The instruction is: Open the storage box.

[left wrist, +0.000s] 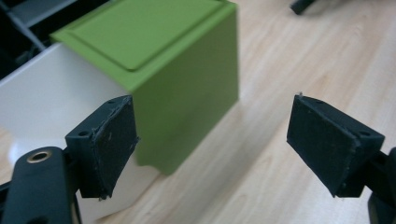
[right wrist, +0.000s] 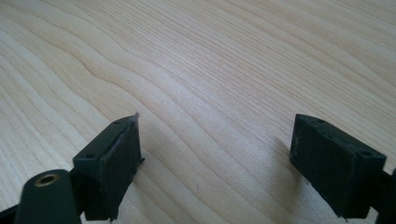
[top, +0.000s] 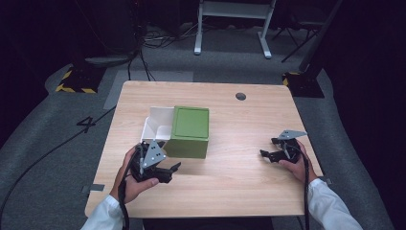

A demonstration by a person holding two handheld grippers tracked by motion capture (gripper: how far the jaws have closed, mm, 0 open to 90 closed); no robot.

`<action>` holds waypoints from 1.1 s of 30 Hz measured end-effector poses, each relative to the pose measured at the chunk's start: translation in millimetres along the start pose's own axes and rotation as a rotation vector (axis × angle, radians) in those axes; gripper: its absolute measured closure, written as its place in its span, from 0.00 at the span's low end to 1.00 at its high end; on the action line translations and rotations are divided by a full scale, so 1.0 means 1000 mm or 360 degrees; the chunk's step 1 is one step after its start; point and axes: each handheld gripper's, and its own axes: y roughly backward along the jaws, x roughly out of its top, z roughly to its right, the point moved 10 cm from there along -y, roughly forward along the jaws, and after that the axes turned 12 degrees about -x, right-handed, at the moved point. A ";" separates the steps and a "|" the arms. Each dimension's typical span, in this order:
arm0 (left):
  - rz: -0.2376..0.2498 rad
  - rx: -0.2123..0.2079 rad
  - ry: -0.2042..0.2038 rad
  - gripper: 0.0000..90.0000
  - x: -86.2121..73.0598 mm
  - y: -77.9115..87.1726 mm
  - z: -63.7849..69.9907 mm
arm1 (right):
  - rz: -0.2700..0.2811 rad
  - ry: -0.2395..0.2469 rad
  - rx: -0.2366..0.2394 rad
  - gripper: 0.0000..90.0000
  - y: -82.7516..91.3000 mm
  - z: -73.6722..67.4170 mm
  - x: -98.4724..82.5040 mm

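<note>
Green lid (top: 190,131) sits half slid over the white box (top: 156,125), left of the bench (top: 239,182) middle, nearer my left side than the right edge. The box's open part pokes out on the left and far side of the lid; the lid covers the rest and reaches down its near side.

Left gripper (top: 163,168) is just beside the lid's near left corner, close to the bench's near edge. Its fingers (left wrist: 112,140) are spread, nothing between them, no contact with lid or box. In the left gripper view, the lid corner sits just past the left pad, the white wall below and left of it.

Right gripper (top: 272,154) is well apart, near the bench's right edge, low over bare wood. Its fingers (right wrist: 119,158) are spread too, empty.

Step, as I read it: approach with the left, lining up on the lid or box corner. Grasp not yet made.

Next move likely needs the left fingers brought astride the lid's near edge or the box wall, then closed. Which one I can't tell. The box may slide if pushed one-sided, so the right may need to steady it.
</note>
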 end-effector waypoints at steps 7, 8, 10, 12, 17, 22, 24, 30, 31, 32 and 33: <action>-0.0100 -0.0148 -0.0035 0.18 -0.010 -0.029 0.024 | 0.0000 0.0000 0.0000 0.18 0.000 0.000 0.000; -0.0114 -0.0169 -0.0025 0.18 -0.013 -0.034 0.027 | 0.0000 0.0000 0.0000 0.18 0.000 0.000 0.000; -0.0172 -0.0198 -0.0025 0.18 -0.020 -0.045 0.032 | 0.0000 0.0001 0.0000 0.18 0.000 0.000 0.000; -0.0254 -0.0231 -0.0046 0.18 -0.029 -0.057 0.037 | 0.0000 0.0000 0.0000 0.18 0.000 0.000 0.000; -0.0358 -0.0257 -0.0055 0.19 -0.044 -0.076 0.039 | 0.0000 0.0002 -0.0001 0.18 0.000 0.000 0.000; -0.0411 -0.0282 -0.0058 0.19 -0.055 -0.088 0.040 | 0.0000 0.0000 0.0000 0.18 0.000 0.000 0.000; -0.0416 -0.0291 -0.0045 0.19 -0.059 -0.091 0.039 | 0.0000 0.0002 -0.0001 0.18 0.000 0.000 0.000; -0.0360 -0.0328 0.0109 0.19 -0.068 -0.098 0.032 | 0.0000 0.0003 0.0003 0.18 0.000 0.000 0.000; -0.0356 -0.0339 0.0126 0.19 -0.069 -0.098 0.031 | 0.0000 0.0003 0.0003 0.18 0.000 0.000 0.000; -0.0337 -0.0347 0.0134 0.19 -0.069 -0.098 0.030 | 0.0000 0.0004 0.0004 0.18 0.000 0.000 0.000; -0.0330 -0.0353 0.0148 0.18 -0.070 -0.098 0.029 | 0.0001 0.0005 0.0004 0.18 0.000 0.000 0.000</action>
